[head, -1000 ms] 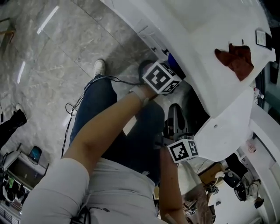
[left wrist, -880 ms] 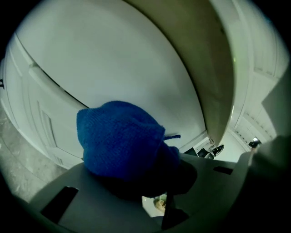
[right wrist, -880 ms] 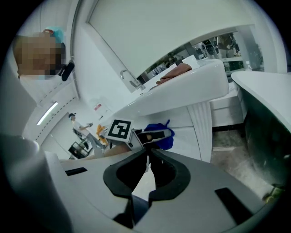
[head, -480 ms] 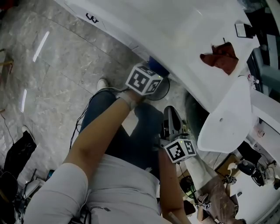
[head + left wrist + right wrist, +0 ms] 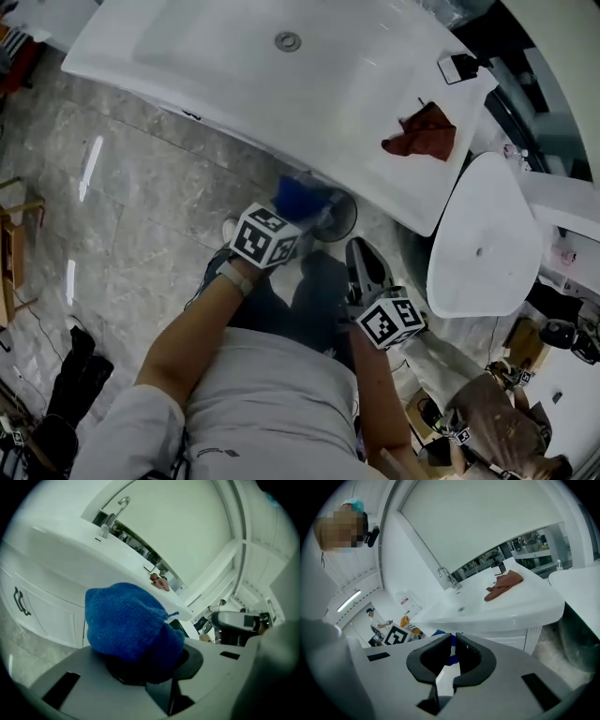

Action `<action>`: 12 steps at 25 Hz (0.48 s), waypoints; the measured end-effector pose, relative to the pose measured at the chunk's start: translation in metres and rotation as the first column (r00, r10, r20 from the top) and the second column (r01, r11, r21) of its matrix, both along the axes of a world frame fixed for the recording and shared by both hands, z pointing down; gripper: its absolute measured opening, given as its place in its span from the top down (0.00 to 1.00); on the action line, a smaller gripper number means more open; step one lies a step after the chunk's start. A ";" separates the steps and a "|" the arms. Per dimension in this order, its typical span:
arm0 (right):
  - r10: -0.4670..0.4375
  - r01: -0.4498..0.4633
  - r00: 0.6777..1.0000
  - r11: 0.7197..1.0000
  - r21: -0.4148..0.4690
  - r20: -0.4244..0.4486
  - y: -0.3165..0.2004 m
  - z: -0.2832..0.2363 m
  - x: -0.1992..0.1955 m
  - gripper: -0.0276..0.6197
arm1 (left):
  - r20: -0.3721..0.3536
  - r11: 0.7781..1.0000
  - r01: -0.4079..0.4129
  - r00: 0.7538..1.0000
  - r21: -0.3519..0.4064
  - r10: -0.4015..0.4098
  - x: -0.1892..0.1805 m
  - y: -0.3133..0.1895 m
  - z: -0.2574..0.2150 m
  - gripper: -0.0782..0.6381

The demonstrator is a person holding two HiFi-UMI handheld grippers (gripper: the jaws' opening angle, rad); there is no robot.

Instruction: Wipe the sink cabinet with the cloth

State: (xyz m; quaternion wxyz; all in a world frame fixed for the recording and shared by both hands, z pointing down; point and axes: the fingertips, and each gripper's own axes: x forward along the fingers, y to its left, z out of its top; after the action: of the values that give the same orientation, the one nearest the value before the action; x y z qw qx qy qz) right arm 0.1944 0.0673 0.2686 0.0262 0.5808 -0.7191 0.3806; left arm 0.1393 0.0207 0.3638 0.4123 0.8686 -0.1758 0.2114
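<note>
Grey marble floor (image 5: 131,178) below, and a white sink (image 5: 216,70) on its cabinet (image 5: 42,613) straight ahead. In the left gripper (image 5: 145,667) view the jaws are clamped on a bunched blue cloth (image 5: 131,620), which bulges out in front of them. The cloth is held just short of the cabinet front, under the sink's rim, and I see no contact yet. The right gripper (image 5: 453,656) has its jaws drawn together to a thin slit with nothing gripped. The blue seen through the gap is the cloth beyond. It hangs low beside the person's leg, well clear of the work.

To do this step well, I'd say bring the fat part of the cloth flat onto the door panel so that fabric meets the paint, not the jaw tips. Wipe in overlapping passes from under the rim downward. Keep the clamp firm so the bundle doesn't slip, and keep the right gripper out of the way.

Further out, a red-brown rag (image 5: 422,133) lies on the sink's right ledge.

No brand can be read. There's a small dark mark (image 5: 192,114) on the sink's front edge, too small to read. The gripper cubes carry only black-and-white squares.
</note>
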 end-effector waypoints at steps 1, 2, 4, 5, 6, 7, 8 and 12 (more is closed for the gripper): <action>-0.004 0.004 1.000 1.000 0.005 -0.005 -0.002 -0.007 -0.001 0.90 | -0.002 1.000 -0.003 1.000 0.006 0.003 -0.004 0.001 -0.010 0.77; -0.010 0.010 1.000 1.000 0.012 -0.011 -0.005 -0.013 -0.002 0.90 | -0.005 1.000 -0.005 1.000 0.016 0.005 -0.008 0.001 -0.021 0.77; -0.023 0.023 1.000 0.999 0.027 -0.020 -0.011 -0.027 -0.006 0.90 | -0.010 0.999 -0.014 1.000 0.043 0.015 -0.016 -0.002 -0.043 0.77; -0.031 0.032 0.999 0.999 0.035 -0.025 -0.014 -0.035 -0.009 0.90 | -0.012 0.998 -0.020 1.000 0.059 0.020 -0.021 -0.003 -0.054 0.77; -0.041 0.042 0.999 0.998 0.044 -0.032 -0.017 -0.043 -0.011 0.90 | -0.013 0.997 -0.024 1.000 0.076 0.025 -0.025 -0.006 -0.066 0.77; -0.051 0.053 0.998 0.997 0.054 -0.040 -0.021 -0.051 -0.013 0.90 | -0.015 0.995 -0.025 1.000 0.092 0.027 -0.029 -0.009 -0.078 0.77; -0.062 0.065 0.997 0.996 0.064 -0.048 -0.024 -0.059 -0.015 0.90 | -0.018 0.994 -0.022 1.000 0.108 0.024 -0.032 -0.012 -0.090 0.77; -0.089 0.095 0.994 0.990 0.101 -0.064 -0.034 -0.089 -0.018 0.90 | -0.043 0.985 0.002 0.999 0.175 0.005 -0.043 -0.025 -0.137 0.77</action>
State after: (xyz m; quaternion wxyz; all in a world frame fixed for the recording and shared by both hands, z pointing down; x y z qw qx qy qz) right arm 0.1764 0.0333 0.1793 0.0349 0.5585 -0.7630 0.3236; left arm 0.0964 -0.0040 0.2271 0.3381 0.9059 -0.1840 0.1765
